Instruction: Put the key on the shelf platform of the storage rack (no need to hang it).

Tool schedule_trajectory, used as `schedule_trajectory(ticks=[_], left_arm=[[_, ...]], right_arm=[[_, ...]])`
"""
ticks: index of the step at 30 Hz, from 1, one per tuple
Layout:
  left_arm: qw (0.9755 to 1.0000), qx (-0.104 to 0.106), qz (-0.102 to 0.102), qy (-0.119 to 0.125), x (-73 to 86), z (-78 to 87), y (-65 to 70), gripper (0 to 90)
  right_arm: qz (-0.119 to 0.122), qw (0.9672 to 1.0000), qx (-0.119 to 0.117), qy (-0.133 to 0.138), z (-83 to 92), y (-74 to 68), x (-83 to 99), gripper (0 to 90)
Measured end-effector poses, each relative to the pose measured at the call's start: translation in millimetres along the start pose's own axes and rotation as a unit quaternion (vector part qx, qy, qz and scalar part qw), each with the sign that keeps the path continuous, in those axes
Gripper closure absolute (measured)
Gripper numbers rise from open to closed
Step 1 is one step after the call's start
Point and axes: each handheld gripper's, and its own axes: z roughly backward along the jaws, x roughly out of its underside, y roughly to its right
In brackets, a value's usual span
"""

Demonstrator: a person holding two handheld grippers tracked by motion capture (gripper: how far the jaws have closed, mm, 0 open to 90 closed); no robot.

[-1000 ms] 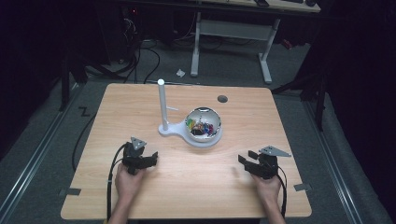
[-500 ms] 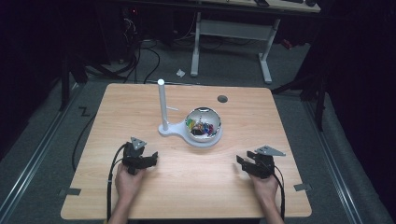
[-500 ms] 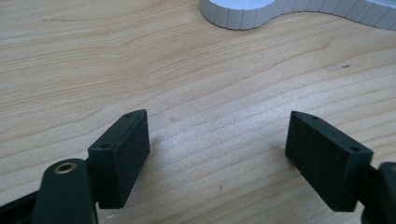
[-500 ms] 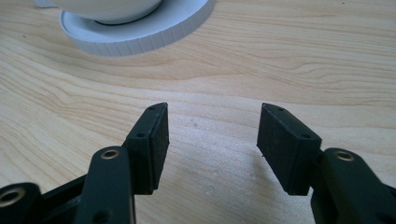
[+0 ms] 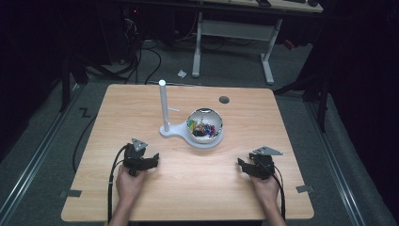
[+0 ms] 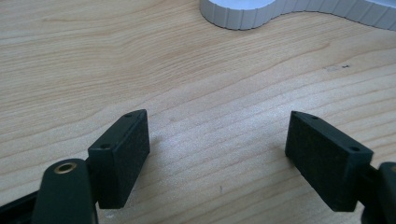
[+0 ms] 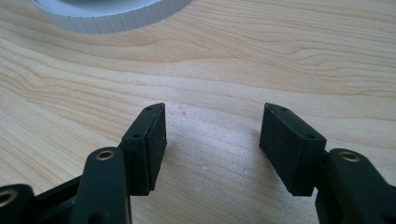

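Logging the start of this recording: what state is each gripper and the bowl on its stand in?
Left gripper: open, empty, low over the table.
Right gripper: open, empty, low over the table.
Bowl: upright on the white stand, holding small colourful items.
Post: upright, bare.

Pale wood-grain desk (image 5: 291, 127); white ribbed stand (image 5: 165, 127); shiny silver bowl (image 5: 205, 118) of multicoloured bits; matte black tongs (image 6: 217, 149).
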Motion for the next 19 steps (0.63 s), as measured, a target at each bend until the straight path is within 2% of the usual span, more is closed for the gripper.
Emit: schedule_trajectory(ticks=[3,5,9,10,11,13,19], left_arm=[[1.0000,0.000,0.000,0.000,0.0,0.0,0.0,22.1],[1.0000,-0.002,0.005,-0.001,0.1,0.2,0.5,22.1],[1.0000,0.000,-0.001,0.000,0.0,0.1,-0.1,22.1],[1.0000,-0.002,0.005,-0.001,0.1,0.2,0.6,22.1],[1.0000,0.000,-0.001,0.000,0.0,0.1,-0.1,22.2],[1.0000,-0.003,0.006,-0.001,0.1,0.2,0.7,22.1],[1.0000,-0.002,0.003,-0.001,0.0,0.3,0.3,22.2]], right_arm=[[0.011,0.9999,0.009,-0.002,-0.6,-2.8,-0.1,40.5],[0.028,0.9994,0.020,-0.006,-1.3,-6.6,-0.2,39.9],[0.027,0.9994,0.019,-0.007,-1.5,-6.6,-0.4,39.5],[0.027,0.9994,0.018,-0.007,-1.5,-6.5,-0.4,39.5],[0.027,0.9994,0.018,-0.007,-1.5,-6.6,-0.4,39.4],[0.027,0.9994,0.019,-0.006,-1.5,-6.5,-0.3,39.5],[0.027,0.9995,0.019,-0.007,-1.5,-6.6,-0.4,39.4]])
